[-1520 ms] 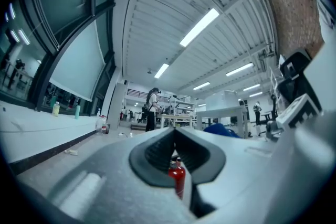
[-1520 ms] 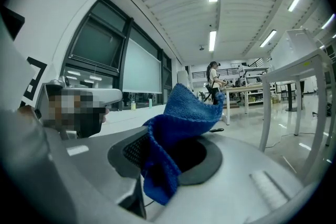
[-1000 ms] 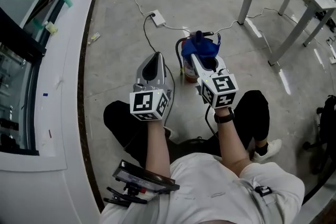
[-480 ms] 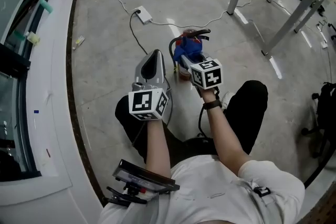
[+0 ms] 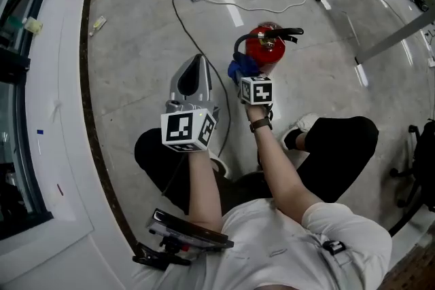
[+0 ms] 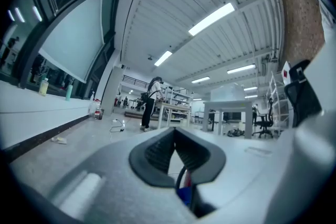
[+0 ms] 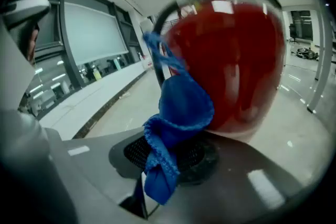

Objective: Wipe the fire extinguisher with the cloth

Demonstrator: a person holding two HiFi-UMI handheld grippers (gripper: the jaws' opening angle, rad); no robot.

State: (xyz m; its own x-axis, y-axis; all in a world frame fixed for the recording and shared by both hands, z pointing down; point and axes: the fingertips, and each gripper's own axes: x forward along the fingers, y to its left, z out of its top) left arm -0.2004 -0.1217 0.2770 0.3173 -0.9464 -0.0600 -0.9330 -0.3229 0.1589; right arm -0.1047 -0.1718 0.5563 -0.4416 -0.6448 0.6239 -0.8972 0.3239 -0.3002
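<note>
right gripper (image 7: 164, 168): jaws clamped on the blue cloth (image 7: 181, 107), bunched end free ahead as a wiping pad | cloth against the side of the red fire extinguisher (image 7: 239, 60), upright on the floor (image 5: 136, 44) | left gripper (image 6: 176, 150): jaws together, empty, held aside, likely clearing the wipe

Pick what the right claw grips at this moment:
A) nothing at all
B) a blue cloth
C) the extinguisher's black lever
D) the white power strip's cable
B: the right gripper view shows the right claw shut on the blue cloth, whose bunched end lies against the red fire extinguisher.
</note>
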